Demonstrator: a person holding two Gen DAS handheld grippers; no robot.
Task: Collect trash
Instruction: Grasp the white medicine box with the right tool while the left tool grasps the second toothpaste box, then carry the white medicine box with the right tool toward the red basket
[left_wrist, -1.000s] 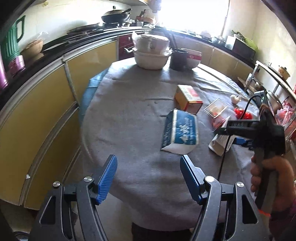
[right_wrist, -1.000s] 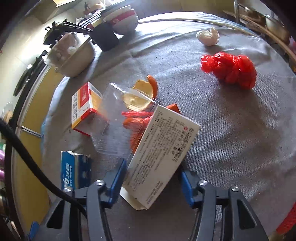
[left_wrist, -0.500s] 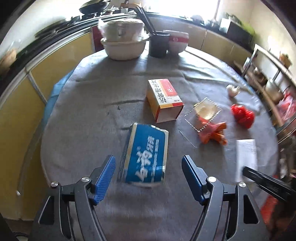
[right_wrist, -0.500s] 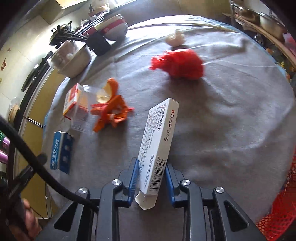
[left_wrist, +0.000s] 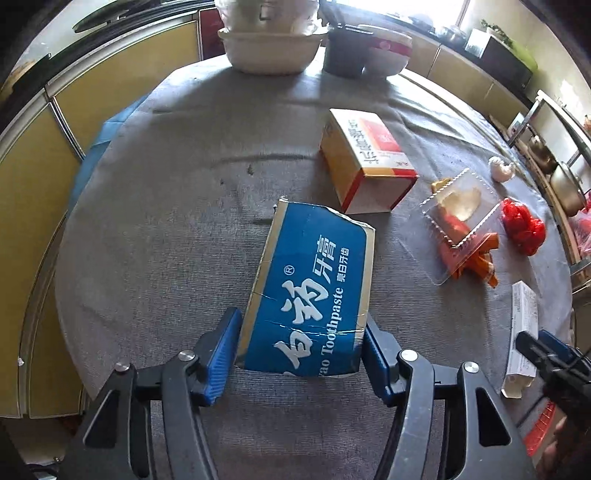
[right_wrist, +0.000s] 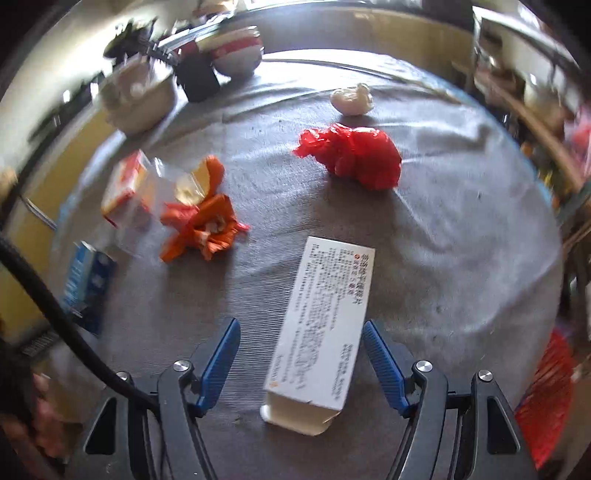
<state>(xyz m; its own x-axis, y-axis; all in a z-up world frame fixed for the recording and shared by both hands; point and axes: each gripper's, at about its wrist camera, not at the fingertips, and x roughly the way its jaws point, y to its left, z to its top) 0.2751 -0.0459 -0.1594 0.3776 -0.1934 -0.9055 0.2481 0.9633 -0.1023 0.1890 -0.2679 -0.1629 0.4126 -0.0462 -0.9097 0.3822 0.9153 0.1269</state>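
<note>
A blue toothpaste box (left_wrist: 310, 291) lies on the grey round table (left_wrist: 166, 229), its near end between the fingers of my left gripper (left_wrist: 301, 354), which touch both its sides. A white medicine box (right_wrist: 321, 325) lies flat between the spread fingers of my right gripper (right_wrist: 301, 362), which is open and apart from it. This white box (left_wrist: 522, 325) and the right gripper (left_wrist: 546, 354) also show in the left wrist view. The blue box also shows in the right wrist view (right_wrist: 88, 280).
A red-and-yellow carton (left_wrist: 369, 166), a clear plastic tray (left_wrist: 458, 218) over orange wrappers (right_wrist: 201, 225), a crumpled red bag (right_wrist: 351, 155) and a white wad (right_wrist: 351, 99) lie on the table. Bowls (left_wrist: 269, 51) and a dark cup (left_wrist: 345, 51) stand at the far edge.
My left gripper has moved forward and closed around the blue box's near end. My right gripper, which held the white box on edge, has opened; the box now lies flat.
</note>
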